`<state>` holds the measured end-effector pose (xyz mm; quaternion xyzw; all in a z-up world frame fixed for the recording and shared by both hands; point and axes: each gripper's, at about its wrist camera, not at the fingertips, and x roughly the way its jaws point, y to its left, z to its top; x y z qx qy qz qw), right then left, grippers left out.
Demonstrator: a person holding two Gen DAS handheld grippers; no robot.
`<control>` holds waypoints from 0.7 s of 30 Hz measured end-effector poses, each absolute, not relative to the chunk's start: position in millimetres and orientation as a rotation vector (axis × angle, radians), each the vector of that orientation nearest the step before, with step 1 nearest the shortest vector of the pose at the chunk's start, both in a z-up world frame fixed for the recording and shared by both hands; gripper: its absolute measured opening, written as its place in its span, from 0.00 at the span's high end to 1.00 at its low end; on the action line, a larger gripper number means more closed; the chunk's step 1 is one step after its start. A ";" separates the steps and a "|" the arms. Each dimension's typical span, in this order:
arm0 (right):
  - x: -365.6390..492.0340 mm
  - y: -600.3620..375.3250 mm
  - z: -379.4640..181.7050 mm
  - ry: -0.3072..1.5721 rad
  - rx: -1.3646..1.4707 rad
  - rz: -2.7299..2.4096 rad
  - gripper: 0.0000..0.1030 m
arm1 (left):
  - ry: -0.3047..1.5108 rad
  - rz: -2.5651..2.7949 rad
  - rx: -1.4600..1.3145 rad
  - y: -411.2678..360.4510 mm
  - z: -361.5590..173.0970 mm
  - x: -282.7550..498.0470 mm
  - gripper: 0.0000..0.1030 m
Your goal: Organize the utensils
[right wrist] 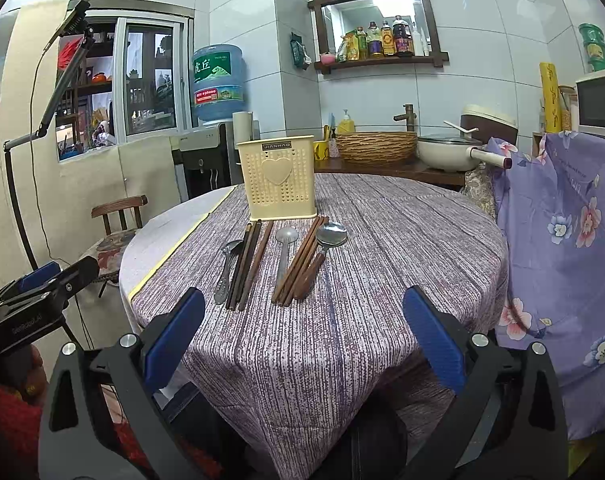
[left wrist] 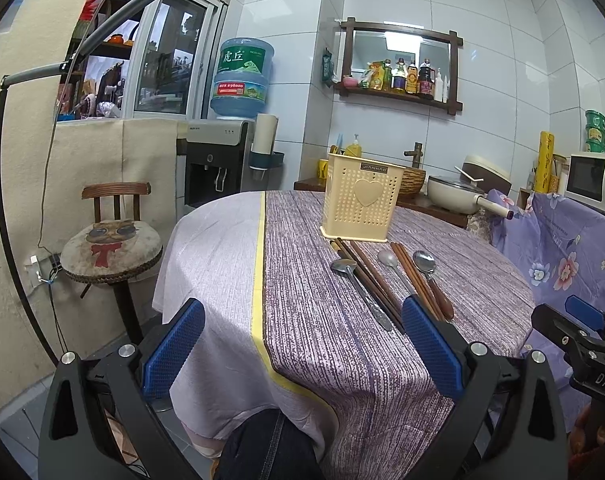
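A cream perforated utensil holder point(left wrist: 362, 198) point(right wrist: 277, 178) stands upright on the round table. In front of it lie a metal spoon point(left wrist: 358, 292) point(right wrist: 225, 266), dark chopsticks point(left wrist: 366, 280) point(right wrist: 248, 264), a second metal spoon point(left wrist: 394, 270) point(right wrist: 284, 254), brown chopsticks point(left wrist: 416, 280) point(right wrist: 300, 266) and a wooden-handled spoon point(left wrist: 432, 280) point(right wrist: 322, 252). My left gripper point(left wrist: 302, 344) is open and empty over the table's near left edge. My right gripper point(right wrist: 302, 332) is open and empty, short of the utensils. Each gripper shows at the edge of the other's view.
The table wears a purple striped cloth point(right wrist: 382, 260) over a white one point(left wrist: 214, 248). A chair with a cat cushion point(left wrist: 110, 246) stands left. A floral-covered chair point(right wrist: 562, 240), a pan point(right wrist: 450, 152), a basket point(right wrist: 376, 146) and a water dispenser point(left wrist: 218, 160) stand behind.
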<state>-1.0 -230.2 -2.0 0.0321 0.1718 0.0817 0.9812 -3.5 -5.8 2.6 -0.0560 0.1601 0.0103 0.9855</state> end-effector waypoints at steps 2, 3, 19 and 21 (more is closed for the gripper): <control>-1.4 -230.0 -2.1 0.346 0.064 0.164 0.05 | 0.322 0.020 -0.110 -7.1 2.5 -3.6 0.05; -1.3 -230.1 -2.0 0.346 0.063 0.164 0.05 | 0.322 0.020 -0.110 -7.0 2.5 -3.7 0.05; -1.3 -229.7 -2.7 0.346 0.063 0.163 0.05 | 0.323 0.020 -0.110 -6.6 1.8 -3.7 0.05; -1.2 -229.4 -2.8 0.347 0.064 0.164 0.05 | 0.323 0.020 -0.110 -6.7 1.7 -3.8 0.05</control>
